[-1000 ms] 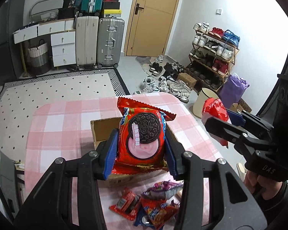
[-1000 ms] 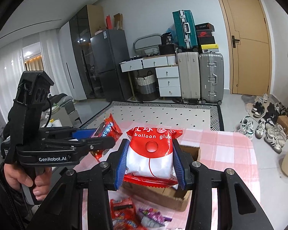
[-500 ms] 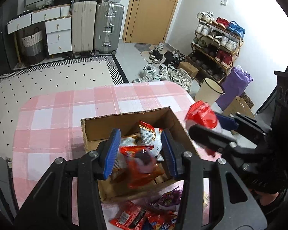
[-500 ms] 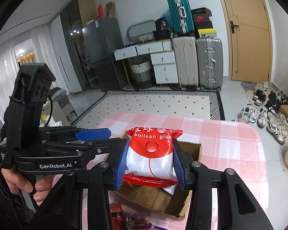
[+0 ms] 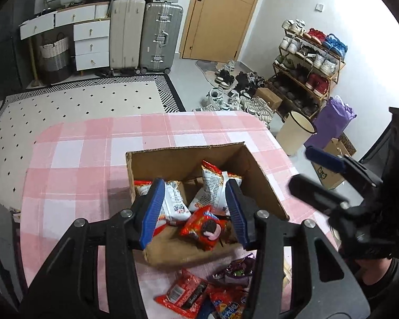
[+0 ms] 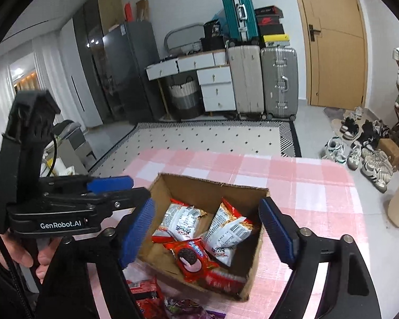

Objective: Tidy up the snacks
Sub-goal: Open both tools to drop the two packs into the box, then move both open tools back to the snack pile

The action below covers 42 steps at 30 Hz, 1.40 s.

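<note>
My left gripper (image 5: 195,210) is released w/ nothing between the blue pads; jaws have just been opening a bit, hanging over the near end of the cardboard box (image 5: 263,183), mid-frame in the left wrist view. Right under it lies the red cookie pack (image 5: 203,226), inside the box, apart from both pads. My right gripper (image 6: 207,228) is also released, jaws have just been opening wide, empty between them, box below at lower centre of the right wrist view. The balloon-glue packet isn't clearly visible now; a red edge along the near wall of the box may be it, can't tell for sure.

Also in the box: two white-and-red snack bags (image 6: 179,224), leaning side by side toward the far wall.

Progress, as I judge it: approx halfway. Several packs are boxed, but loose snacks (image 5: 182,293) sit on the pink-check bench (image 5: 74,164) just in front of the box, bottom of the frame. Those are left to pick up.
</note>
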Available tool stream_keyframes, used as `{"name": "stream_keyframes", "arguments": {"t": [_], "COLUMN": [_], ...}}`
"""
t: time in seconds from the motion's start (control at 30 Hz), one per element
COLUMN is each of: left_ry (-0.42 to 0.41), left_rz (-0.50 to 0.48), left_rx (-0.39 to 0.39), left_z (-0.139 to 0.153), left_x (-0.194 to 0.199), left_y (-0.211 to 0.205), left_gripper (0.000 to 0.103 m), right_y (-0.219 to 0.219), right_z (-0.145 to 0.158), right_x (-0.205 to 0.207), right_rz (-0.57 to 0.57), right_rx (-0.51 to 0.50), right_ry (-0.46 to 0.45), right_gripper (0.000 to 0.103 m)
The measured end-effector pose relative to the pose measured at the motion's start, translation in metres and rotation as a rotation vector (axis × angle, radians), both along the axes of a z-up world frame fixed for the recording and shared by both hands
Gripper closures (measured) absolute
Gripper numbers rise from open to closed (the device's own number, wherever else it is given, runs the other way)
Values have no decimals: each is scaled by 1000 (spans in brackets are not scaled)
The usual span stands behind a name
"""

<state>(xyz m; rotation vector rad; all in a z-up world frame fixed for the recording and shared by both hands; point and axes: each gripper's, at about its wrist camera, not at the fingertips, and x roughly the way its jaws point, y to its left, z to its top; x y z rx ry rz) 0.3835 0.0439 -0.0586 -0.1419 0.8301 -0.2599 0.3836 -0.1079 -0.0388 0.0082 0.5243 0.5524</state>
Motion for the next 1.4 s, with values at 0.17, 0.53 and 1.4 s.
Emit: {"name": "stream_keyframes", "arguments": {"t": [0.17, 0.53, 1.4], "left_ry": [-39, -106, -125], "left_rz": [23, 31, 90], "left_rx": [5, 11, 16], "left_z": [13, 36, 17], "left_x": [-30, -103, -254], "left_y": [0, -6, -21], "left_gripper": [43, 25, 1], "right_y": [-21, -56, -90], "right_z": [13, 25, -10], "right_x": [-32, -109, -248], "right_rz": [-11, -45, -97], "right_rx": [25, 61, 69], "right_ry": [-36, -99, -134], "right_gripper": [17, 9, 5]}}
